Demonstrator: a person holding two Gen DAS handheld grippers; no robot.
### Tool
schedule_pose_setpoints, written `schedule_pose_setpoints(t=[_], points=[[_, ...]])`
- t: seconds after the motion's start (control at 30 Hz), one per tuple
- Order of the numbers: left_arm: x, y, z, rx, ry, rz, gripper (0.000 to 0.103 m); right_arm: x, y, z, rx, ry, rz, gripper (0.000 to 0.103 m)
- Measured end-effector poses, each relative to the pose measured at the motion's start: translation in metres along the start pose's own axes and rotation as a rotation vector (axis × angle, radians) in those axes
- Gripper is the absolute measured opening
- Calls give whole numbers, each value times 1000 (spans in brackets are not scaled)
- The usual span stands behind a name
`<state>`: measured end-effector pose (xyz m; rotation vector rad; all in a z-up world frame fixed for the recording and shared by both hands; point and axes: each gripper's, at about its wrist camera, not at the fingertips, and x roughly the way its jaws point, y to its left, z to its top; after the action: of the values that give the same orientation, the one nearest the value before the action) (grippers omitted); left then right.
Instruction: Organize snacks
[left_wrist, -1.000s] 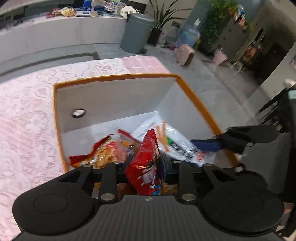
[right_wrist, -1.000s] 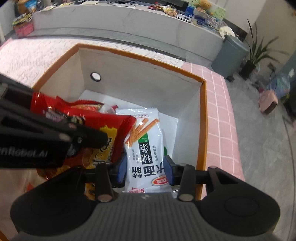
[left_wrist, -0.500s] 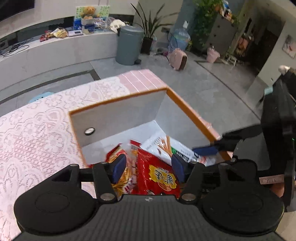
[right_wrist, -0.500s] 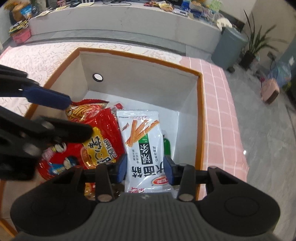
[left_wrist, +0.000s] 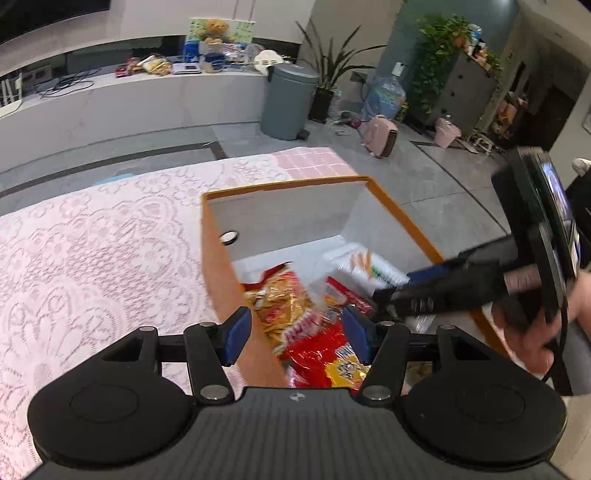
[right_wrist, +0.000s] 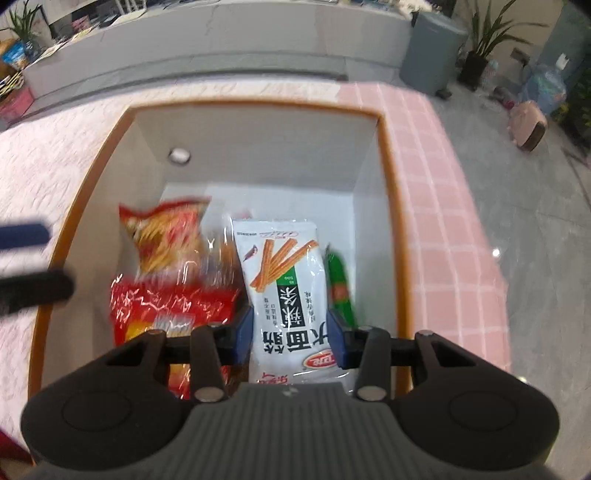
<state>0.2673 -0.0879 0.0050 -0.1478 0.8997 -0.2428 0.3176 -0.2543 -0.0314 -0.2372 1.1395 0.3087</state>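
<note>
My left gripper (left_wrist: 297, 338) gapes wide, empty, over the box (left_wrist: 210, 236) rim | red snack bag (left_wrist: 325, 354) lies below it in the box | my right gripper (right_wrist: 291, 332) clamps the white snack bag (right_wrist: 284, 280) inside the box

A: Where is free room in the orange-rimmed box (right_wrist: 391, 206)?
B: Only the far floor, behind the red snack bags (right_wrist: 166, 291) and the white snack bag (right_wrist: 284, 280). The right gripper (left_wrist: 424, 291) blocks its near side.
</note>
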Motion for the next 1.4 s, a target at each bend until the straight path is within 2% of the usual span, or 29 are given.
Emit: schedule_pose_setpoints(t=[0.13, 0.3, 0.5, 0.67, 0.83, 0.93, 1.07, 1.27, 1.3, 1.37, 1.4], points=[[-2, 8, 3, -20, -3, 22, 67, 14, 2, 12, 31, 18, -25, 42], [1, 13, 1, -31, 3, 32, 67, 22, 14, 21, 4, -3, -54, 43], [-4, 16, -4, -26, 9, 39, 67, 25, 14, 26, 21, 8, -38, 47], [-17, 13, -8, -1, -11, 49, 67, 6, 12, 22, 37, -15, -23, 58], [-44, 5, -16, 49, -57, 64, 67, -27, 17, 13, 31, -66, 13, 61], [-65, 0, -23, 80, -99, 75, 67, -54, 24, -1, 20, -108, 34, 62], [-96, -7, -36, 99, -165, 92, 74, -94, 34, -23, 14, -186, 62, 64], [-140, -20, -60, 124, -290, 131, 80, -158, 54, -69, -9, -371, 72, 65], [-147, -21, -65, 125, -308, 134, 81, -167, 58, -79, -11, -407, 72, 67], [-157, -22, -73, 124, -333, 135, 83, -178, 65, -92, -11, -459, 75, 80], [-162, -22, -77, 125, -339, 135, 84, -183, 68, -100, -13, -485, 78, 80]])
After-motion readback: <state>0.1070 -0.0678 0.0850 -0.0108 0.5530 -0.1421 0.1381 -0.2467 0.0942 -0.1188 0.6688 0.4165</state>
